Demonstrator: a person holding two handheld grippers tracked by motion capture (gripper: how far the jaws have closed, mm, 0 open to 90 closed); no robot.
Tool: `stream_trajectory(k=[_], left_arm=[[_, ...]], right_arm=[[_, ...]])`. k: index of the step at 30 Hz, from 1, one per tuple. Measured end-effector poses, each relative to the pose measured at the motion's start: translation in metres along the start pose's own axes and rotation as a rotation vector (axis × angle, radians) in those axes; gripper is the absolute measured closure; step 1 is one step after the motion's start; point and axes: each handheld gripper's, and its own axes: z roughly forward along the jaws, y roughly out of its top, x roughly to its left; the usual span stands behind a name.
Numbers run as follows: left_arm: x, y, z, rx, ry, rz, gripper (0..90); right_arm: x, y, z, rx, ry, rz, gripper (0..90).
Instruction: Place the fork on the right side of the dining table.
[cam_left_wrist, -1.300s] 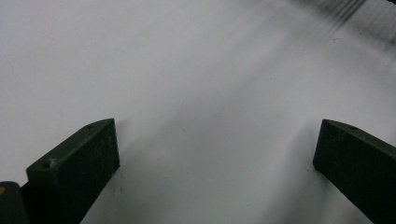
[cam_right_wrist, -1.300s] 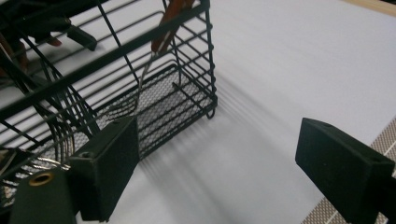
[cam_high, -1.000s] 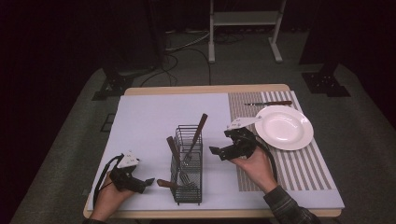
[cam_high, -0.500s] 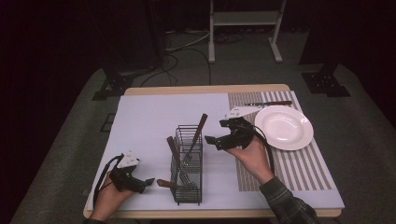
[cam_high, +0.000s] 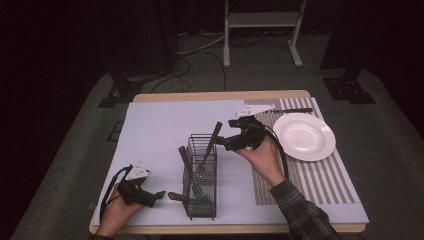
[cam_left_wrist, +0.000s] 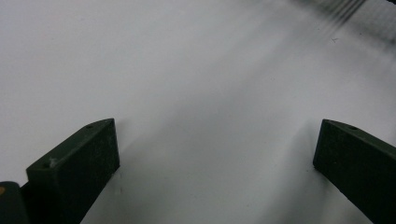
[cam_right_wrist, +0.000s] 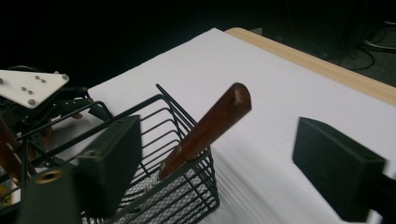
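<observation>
Starting at the left, the left gripper (cam_high: 159, 194) sits low on the white sheet (cam_high: 160, 130) near the front edge of the table (cam_high: 220, 95), jaws spread wide with nothing between them; in the left gripper view it's just bare white surface between the two black pads. Its tip points at a wooden handle (cam_high: 178, 196) poking out of the bottom of the wire cutlery basket (cam_high: 201, 210), close but apart. The basket holds a fork (cam_high: 201, 167) and a couple more wooden-handled utensils, one handle (cam_high: 215, 134) leaning up and out toward the right. The right gripper (cam_high: 222, 143) hangs just beside that handle (cam_right_wrist: 212, 125), jaws wide though they've just been closing a bit, gripping nothing. In the right gripper view the handle sits between the pads, untouched. Further right, a white plate (cam_high: 304, 136) rests on the striped placemat (cam_high: 320, 180).
</observation>
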Motion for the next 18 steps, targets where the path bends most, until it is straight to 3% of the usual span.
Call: stream_trajectory(k=[11,13,18], left_arm=[[0.000,0.000,0.000,-0.002,0.001,-0.001,0.0],[0.000,0.000,0.000,-0.002,0.001,-0.001,0.0],[0.000,0.000,0.000,-0.002,0.001,-0.001,0.0]], right_arm=[[-0.002,0.008,0.013,-0.021,0.011,0.002,27.1],[-0.003,0.009,0.015,-0.043,0.023,0.011,38.8],[-0.005,0.010,0.017,-0.045,0.041,0.031,49.8]])
